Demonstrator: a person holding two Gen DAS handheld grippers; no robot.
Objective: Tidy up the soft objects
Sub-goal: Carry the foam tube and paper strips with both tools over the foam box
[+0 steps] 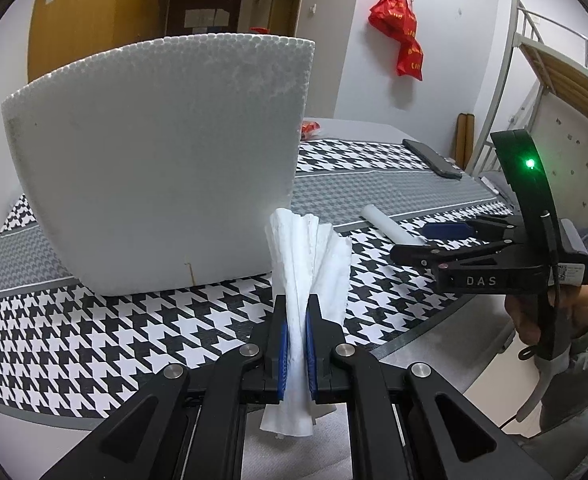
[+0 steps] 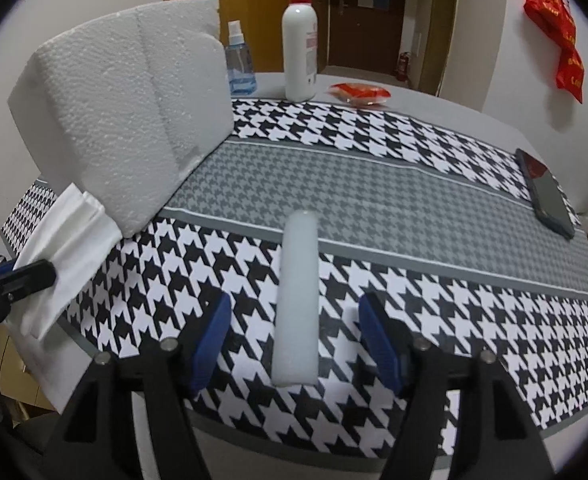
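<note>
Here the left gripper [image 1: 296, 344] pinches a crumpled white paper towel [image 1: 310, 264] beside the white styrofoam block [image 1: 153, 160]; the right gripper [image 2: 294, 344], jaws spread, straddles the white foam cylinder [image 2: 298, 300] on the houndstooth cloth [image 2: 454, 300]. Next likely closing on it.

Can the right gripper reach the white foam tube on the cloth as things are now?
Probably yes. The right gripper is open, with the white foam tube lying between its fingers and nothing in front. The left gripper is off to the side, holding a tissue.
</note>
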